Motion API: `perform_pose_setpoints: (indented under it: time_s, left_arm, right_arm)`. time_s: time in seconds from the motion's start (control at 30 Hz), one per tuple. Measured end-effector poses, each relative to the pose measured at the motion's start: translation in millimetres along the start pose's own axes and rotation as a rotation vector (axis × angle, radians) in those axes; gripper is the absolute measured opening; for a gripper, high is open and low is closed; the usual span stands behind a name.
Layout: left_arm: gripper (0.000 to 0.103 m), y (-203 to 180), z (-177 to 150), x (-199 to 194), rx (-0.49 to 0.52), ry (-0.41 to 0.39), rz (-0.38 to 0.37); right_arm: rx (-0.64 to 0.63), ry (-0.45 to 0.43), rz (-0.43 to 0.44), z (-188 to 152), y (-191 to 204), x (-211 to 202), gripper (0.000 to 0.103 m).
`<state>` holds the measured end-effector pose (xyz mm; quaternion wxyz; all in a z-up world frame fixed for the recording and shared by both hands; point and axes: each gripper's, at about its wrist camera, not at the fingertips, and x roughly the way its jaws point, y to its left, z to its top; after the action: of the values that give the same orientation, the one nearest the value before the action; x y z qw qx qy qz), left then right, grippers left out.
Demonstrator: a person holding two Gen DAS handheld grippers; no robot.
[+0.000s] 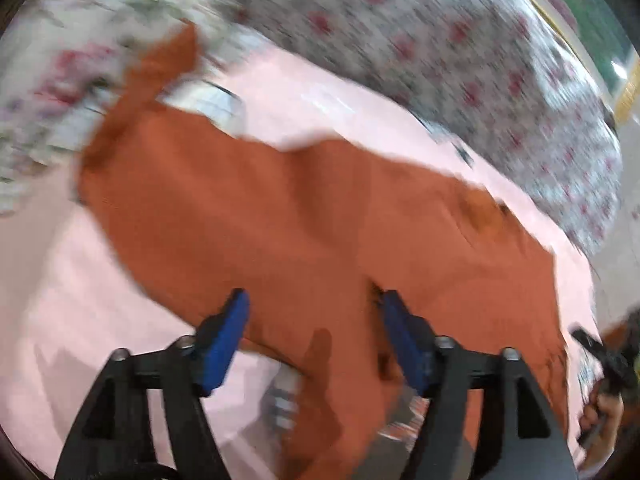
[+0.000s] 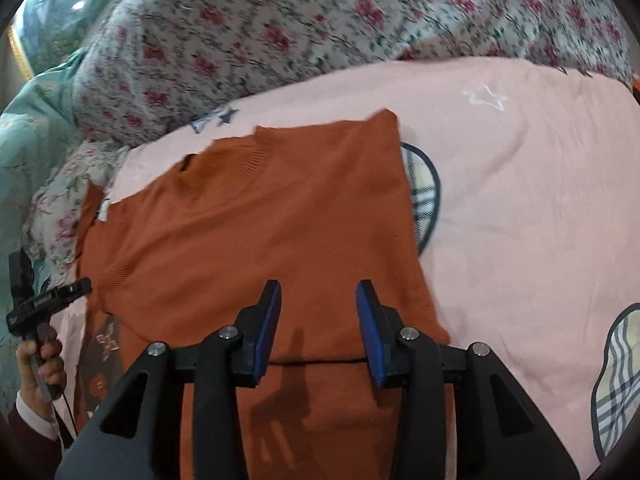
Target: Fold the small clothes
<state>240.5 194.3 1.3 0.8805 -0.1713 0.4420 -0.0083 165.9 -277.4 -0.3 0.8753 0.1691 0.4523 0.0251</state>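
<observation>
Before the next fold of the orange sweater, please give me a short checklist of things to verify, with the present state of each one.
1. Left gripper open over the orange sweater: ok, the jaws stand apart with nothing between them.
2. Right gripper open: ok, the jaws stand apart above the sweater.
3. Sweater lies on the pink sheet: ok.
4. Far sleeve is laid flat: not ok, in the left wrist view it looks bunched toward the floral bedding.
5. Near hem is aligned: cannot tell, both grippers hide it.
6. Left wrist view sharp enough to aim: not ok, it is blurred.
</observation>
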Motion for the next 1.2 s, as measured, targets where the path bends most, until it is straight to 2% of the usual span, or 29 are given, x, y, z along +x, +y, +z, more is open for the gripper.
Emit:
perform_pose_setpoints:
  time_s: [0.13, 0.3, 0.47, 0.5, 0.53, 0.6, 0.63, 0.7, 0.77, 0.9, 0.97, 1.03, 1.2]
  left_arm:
    - [0.077, 42, 42, -5, -0.045, -0.049, 0.126]
    - [0.08, 74, 104, 23, 0.003, -0.077, 0.294]
    - [0.082, 99, 155, 83, 0.042, -0.008, 0.439]
    - [0.075, 105, 160, 91, 0.039, 0.004, 0.449]
    - [0.045, 113, 165, 101, 0.027, 0.022, 0.446]
    - [0.014, 123, 169, 108, -0.006, 0.048, 0.394]
    - [0.007, 124, 169, 103, -0.016, 0.032, 0.369]
    - [0.005, 117, 164, 88, -0.017, -0.004, 0.315]
    - [0.005, 103, 153, 65, -0.018, -0.045, 0.231]
    - [0.005, 41, 116, 15, 0.041, -0.122, 0.034]
    - [0.005, 7, 96, 0, 0.067, -0.131, -0.058]
    - [0.005, -26, 77, -6, 0.083, -0.124, -0.145]
    - [0.005, -110, 32, 1, 0.134, -0.069, -0.325]
  right_arm:
    - [-0.034, 0.017, 0.034, -4, 17, -3, 0.043]
    - [-0.05, 0.058, 0.084, -12, 38, 7, 0.043]
    - [-0.052, 0.116, 0.139, -20, 59, 23, 0.043]
    - [-0.054, 0.123, 0.147, -21, 63, 25, 0.043]
    - [-0.057, 0.128, 0.152, -22, 67, 26, 0.043]
    - [-0.064, 0.134, 0.163, -24, 74, 27, 0.043]
    - [-0.067, 0.132, 0.171, -25, 76, 26, 0.043]
    - [-0.067, 0.12, 0.185, -27, 79, 24, 0.043]
    - [-0.064, 0.115, 0.203, -29, 80, 23, 0.043]
    - [0.01, 0.12, 0.255, -35, 72, 26, 0.046]
    - [0.08, 0.118, 0.28, -40, 63, 27, 0.062]
    - [0.137, 0.112, 0.298, -43, 55, 23, 0.072]
    - [0.228, 0.102, 0.308, -48, 31, 9, 0.084]
